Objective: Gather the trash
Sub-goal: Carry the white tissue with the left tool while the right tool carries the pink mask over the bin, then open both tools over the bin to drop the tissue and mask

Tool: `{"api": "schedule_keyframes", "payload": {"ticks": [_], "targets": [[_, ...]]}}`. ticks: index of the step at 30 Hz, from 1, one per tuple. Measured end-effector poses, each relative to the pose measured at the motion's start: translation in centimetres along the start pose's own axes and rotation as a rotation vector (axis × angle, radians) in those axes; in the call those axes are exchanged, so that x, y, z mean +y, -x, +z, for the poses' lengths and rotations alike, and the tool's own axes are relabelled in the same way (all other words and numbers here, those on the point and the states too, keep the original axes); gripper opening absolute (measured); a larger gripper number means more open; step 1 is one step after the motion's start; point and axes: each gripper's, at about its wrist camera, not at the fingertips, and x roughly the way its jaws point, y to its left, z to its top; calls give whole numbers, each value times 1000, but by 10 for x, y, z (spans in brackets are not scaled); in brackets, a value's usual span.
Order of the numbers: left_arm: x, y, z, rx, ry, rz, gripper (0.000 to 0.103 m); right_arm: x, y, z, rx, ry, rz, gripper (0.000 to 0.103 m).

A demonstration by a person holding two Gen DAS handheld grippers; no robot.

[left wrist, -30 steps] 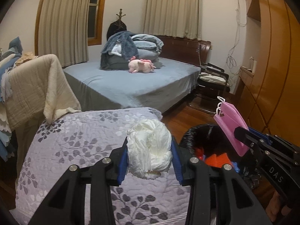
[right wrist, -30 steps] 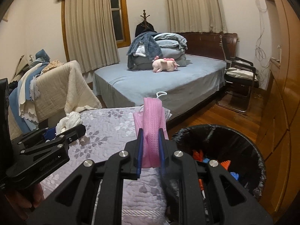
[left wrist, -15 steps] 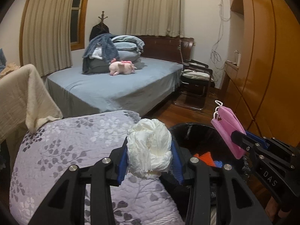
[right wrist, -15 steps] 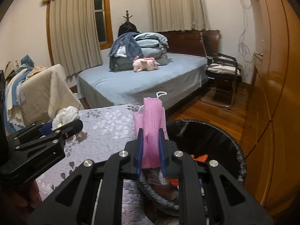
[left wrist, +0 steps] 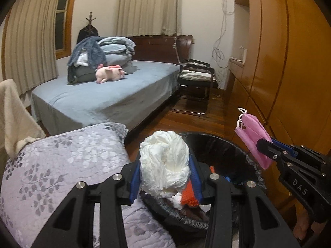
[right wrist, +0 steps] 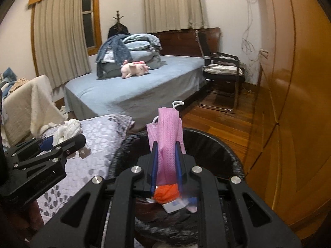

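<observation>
Left gripper, lower centre, is clamped on a white tissue wad above the bin's near rim. Right gripper pinches a pink mask over the black bin. Step in hand: disposal. Next move, in my judgement: part both pairs of jaws so that both items drop inside; the wad sits close to the quilt.

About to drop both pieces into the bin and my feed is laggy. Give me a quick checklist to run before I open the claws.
1. Left claw clamped on the white tissue wad: ok.
2. Right claw clamped on the pink face mask: ok.
3. Mask above the black-lined trash bin opening: ok.
4. Tissue wad fully past the bin's near rim: cannot tell; it sits by the purple quilt edge.
5. Bin has room: ok, orange trash lies low inside.
</observation>
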Motion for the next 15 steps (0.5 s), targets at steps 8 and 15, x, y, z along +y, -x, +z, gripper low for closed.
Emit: {"api": "schedule_keyframes", "payload": {"ticks": [8, 15], "targets": [[-19, -39, 1, 27, -27, -49, 41, -30, -25, -7, 27, -46, -54, 15], [-32, -75, 5, 49, -35, -62, 41, -47, -47, -14, 61, -73, -86, 15]]}}
